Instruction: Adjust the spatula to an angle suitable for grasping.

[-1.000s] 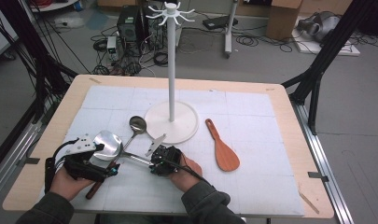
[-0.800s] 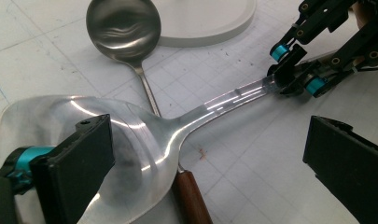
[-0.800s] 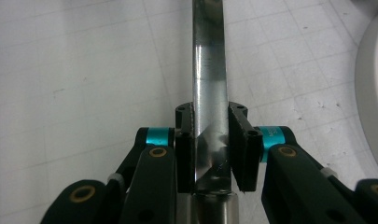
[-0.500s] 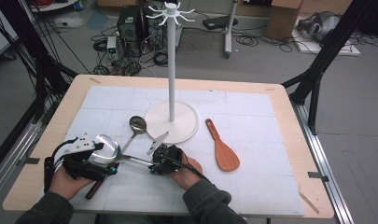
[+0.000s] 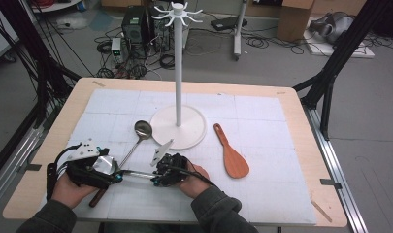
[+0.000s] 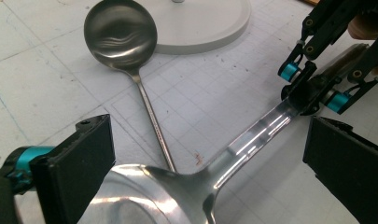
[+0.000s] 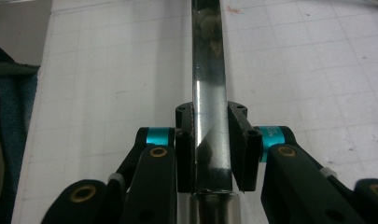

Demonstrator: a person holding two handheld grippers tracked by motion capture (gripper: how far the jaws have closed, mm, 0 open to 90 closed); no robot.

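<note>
White gridded mat on wooden table (image 5: 291,97), my right claw (image 7: 210,154) clamped on glossy steel ladle (image 6: 186,186) handle, my left claw (image 6: 200,154) open around its bowl, second ladle (image 6: 121,32) upper left, white round stand base (image 6: 210,23) beyond

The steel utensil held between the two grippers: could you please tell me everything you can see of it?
The steel utensil looks like polished metal with a flat, mirror-bright handle widening into a broad shiny head. The right gripper clamps the handle's end between its pads. The head lies between the left gripper's wide-open pads without touching them. It lies roughly level just above the white gridded mat.
</note>
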